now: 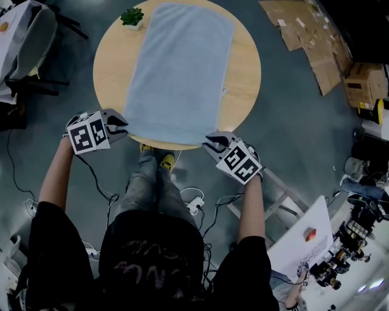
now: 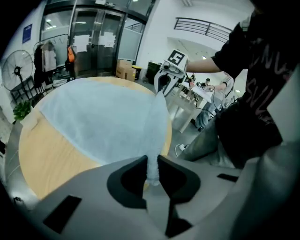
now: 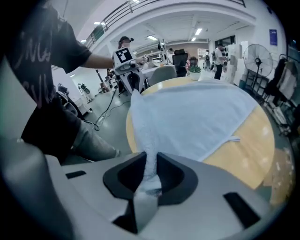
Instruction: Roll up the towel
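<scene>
On tbl (image 1: 112,73): 1 towel (image 1: 179,67), 1 plant (image 1: 132,17)

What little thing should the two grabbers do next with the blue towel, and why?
Probably lift the near edge a little and curl it forward over the towel, to start the first turn of the roll. The left gripper and the right gripper are each shut on a near corner, and the rest of the cloth lies flat on the round table.
</scene>
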`<state>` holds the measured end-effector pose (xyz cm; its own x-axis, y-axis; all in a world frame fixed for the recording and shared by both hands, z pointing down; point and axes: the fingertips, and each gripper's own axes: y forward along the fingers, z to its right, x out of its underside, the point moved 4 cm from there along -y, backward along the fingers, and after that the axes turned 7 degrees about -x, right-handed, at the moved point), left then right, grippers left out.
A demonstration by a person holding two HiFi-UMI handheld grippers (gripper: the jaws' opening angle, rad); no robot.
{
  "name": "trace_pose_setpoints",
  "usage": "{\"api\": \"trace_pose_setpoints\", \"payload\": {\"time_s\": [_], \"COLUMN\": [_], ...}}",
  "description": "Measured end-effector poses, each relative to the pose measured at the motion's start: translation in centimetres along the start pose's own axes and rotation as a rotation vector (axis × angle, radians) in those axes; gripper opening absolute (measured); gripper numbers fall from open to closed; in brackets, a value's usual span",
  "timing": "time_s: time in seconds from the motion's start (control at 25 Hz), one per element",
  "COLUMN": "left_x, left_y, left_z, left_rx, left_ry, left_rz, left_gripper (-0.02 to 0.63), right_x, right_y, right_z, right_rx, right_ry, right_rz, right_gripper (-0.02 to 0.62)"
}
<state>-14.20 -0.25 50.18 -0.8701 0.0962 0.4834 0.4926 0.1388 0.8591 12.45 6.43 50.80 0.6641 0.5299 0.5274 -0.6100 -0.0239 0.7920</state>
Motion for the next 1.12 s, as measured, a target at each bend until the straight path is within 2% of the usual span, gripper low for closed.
{"api": "trace_pose_setpoints", "payload": {"time_s": [0.2,0.32,0.48,0.64,0.72,0.84,1.0,1.08,1.12], "left_x": [-0.8,-1.0,-1.4,-1.0,-1.0,-1.6,-2.1,-2.3,-2.4], "left_y": [-0.9,-1.0,-0.2,-0.3,-1.3,-3.4,-6.6,-6.6,-6.0], "left_z": [-3.6,-5.5,-6.9,-7.1,-7.3,-7.2,-5.9,-4.0,-3.0], "left_rx": [-0.009,-0.065,-0.177,-0.191,-0.219,-0.267,-0.327,-0.336,-0.353], "left_ry": [-0.111,-0.162,-0.115,-0.130,-0.128,-0.123,-0.118,-0.078,-0.033], "left_rz": [0.058,0.098,0.107,0.141,0.162,0.206,0.259,0.270,0.257], "left_gripper": [0.080,0.090,0.100,0.110,0.142,0.167,0.165,0.163,0.163], "right_x": [-1.4,-1.6,-1.4,-1.6,-1.9,-2.1,-2.4,-1.9,-1.5], "right_y": [-1.2,-1.2,-0.3,-1.0,-2.2,-4.8,-6.3,-5.3,-4.5], "right_z": [3.4,4.9,6.0,5.9,5.7,4.8,2.0,1.1,0.9], "right_rx": [0.120,0.170,0.200,0.231,0.263,0.330,0.376,0.371,0.366], "right_ry": [-0.013,-0.008,-0.013,-0.023,-0.024,-0.046,-0.135,-0.177,-0.196], "right_rz": [0.056,0.063,0.056,0.107,0.147,0.175,0.156,0.120,0.099], "right_gripper": [0.107,0.107,0.107,0.126,0.149,0.146,0.138,0.155,0.167]}}
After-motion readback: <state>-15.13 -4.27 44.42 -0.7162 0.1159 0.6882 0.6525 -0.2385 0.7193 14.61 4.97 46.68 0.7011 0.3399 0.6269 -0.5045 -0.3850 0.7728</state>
